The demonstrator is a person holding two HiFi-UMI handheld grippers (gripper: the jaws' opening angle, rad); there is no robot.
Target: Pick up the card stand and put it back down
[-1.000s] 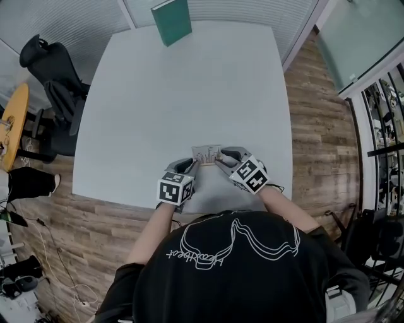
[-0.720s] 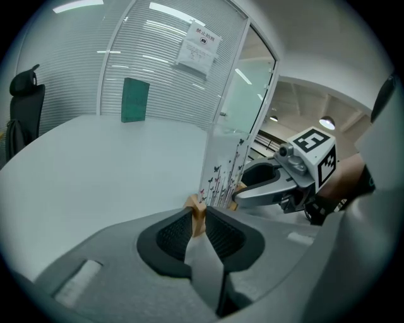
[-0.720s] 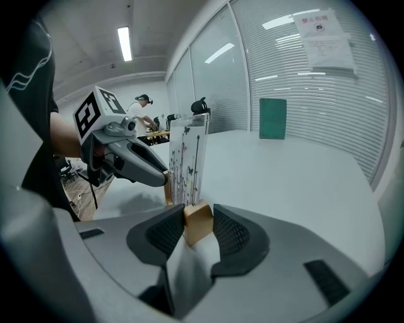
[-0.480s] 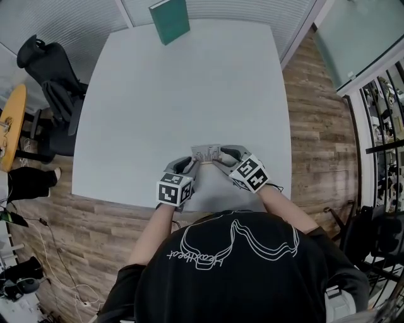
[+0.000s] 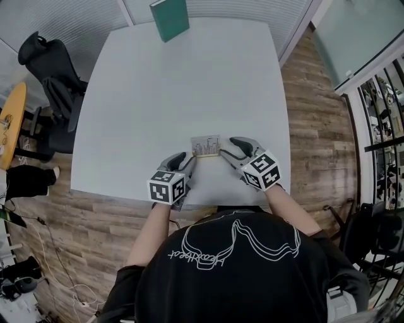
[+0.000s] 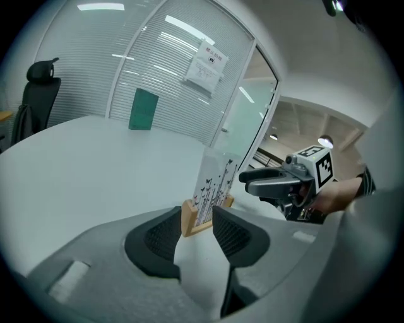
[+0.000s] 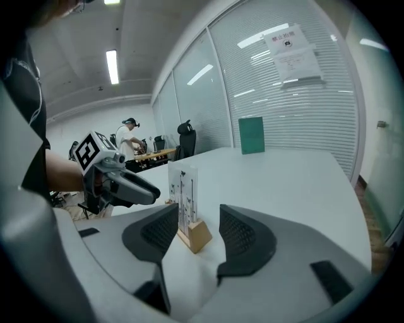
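The card stand [image 5: 206, 146], a wooden base holding a clear card printed with black stems and butterflies, stands upright on the white table [image 5: 189, 82] near its front edge. My left gripper [image 5: 187, 161] is just left of it and my right gripper [image 5: 228, 147] just right of it, both a little apart from it. Their jaws have just been opening. In the left gripper view the stand [image 6: 211, 192] sits in line with the wide gap of that gripper [image 6: 194, 219], pads off it. In the right gripper view the stand [image 7: 184, 202] is likewise untouched between the pads of that gripper [image 7: 197, 247].
A green book [image 5: 170, 19] stands at the table's far edge. A black office chair [image 5: 50, 82] and a yellow round table [image 5: 12, 120] are off the left side, glass walls behind. A person [image 7: 129, 142] stands far back in the room.
Both grippers have let go of the card stand, opened wide and drawn back outward from its ends. The stand stays upright on the table.
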